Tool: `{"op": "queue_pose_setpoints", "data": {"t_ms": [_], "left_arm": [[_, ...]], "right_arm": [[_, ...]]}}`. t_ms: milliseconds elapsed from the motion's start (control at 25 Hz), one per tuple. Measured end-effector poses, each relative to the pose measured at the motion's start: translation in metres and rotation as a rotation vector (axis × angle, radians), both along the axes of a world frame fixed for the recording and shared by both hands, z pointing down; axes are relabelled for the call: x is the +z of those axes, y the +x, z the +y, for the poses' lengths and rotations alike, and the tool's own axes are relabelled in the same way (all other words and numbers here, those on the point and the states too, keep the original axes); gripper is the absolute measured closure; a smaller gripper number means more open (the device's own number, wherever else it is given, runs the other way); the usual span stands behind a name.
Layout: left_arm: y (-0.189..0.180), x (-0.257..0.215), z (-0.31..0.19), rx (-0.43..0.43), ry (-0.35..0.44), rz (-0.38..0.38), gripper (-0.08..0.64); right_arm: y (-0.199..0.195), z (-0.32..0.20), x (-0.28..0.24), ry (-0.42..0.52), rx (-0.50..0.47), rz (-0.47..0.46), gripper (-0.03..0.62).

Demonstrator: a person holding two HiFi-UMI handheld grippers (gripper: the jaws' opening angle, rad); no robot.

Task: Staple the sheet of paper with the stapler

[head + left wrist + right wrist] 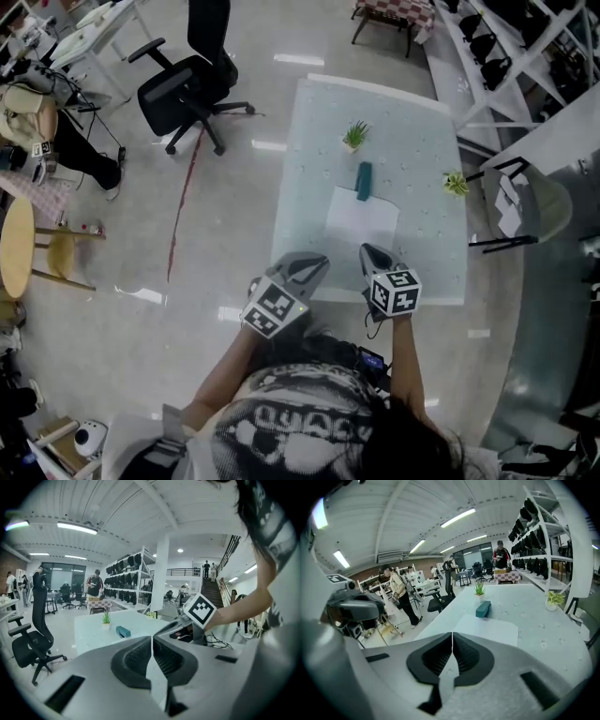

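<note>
The teal block-shaped stapler (364,181) lay across the far edge of the white sheet of paper (361,225) on the pale tabletop (422,141). The left hand-held gripper (314,267) and right hand-held gripper (375,255) hovered at the near edge, jaws together and empty, probably because neither had reached anything yet.

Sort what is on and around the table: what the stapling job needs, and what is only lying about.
For the job: sheet of paper, stapler at its far edge, left gripper, right gripper (both shut, empty).
Lying about: potted plant beyond the stapler, second plant at the right edge, office chair.
</note>
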State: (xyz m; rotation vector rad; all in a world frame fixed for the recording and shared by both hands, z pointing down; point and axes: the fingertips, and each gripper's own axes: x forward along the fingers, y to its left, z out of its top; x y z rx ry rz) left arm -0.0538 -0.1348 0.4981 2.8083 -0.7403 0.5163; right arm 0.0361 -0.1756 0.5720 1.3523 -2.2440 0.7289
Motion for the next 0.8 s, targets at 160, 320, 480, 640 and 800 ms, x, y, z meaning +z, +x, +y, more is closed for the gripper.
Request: {"op": "queue_pose_setpoints", "data": {"t_ms": [160,320,480,640,800], "left_arm": [[0.006,-0.002,0.009,-0.022,0.011,-0.002,0.548],[0.016,-0.007,0.027,-0.049,0.025,-0.004,0.548],[0.027,-0.011,0.053,-0.062,0.037,-0.017,0.549],[0.035,-0.012,0.088,-0.080,0.043,-0.030,0.548],[0.042,-0.015,0.121,-0.102,0.050,-0.027,0.548]], "right_arm": [[0.009,0.027,-0.004,0.020,0.015,-0.033,0.601],[0.025,0.057,-0.013,0.050,0.031,-0.055,0.601],[0.038,0.088,-0.029,0.091,0.048,-0.091,0.601],[0.043,0.120,-0.042,0.126,0.038,-0.127,0.603],[0.043,0.150,-0.053,0.164,0.007,-0.147,0.604]]}}
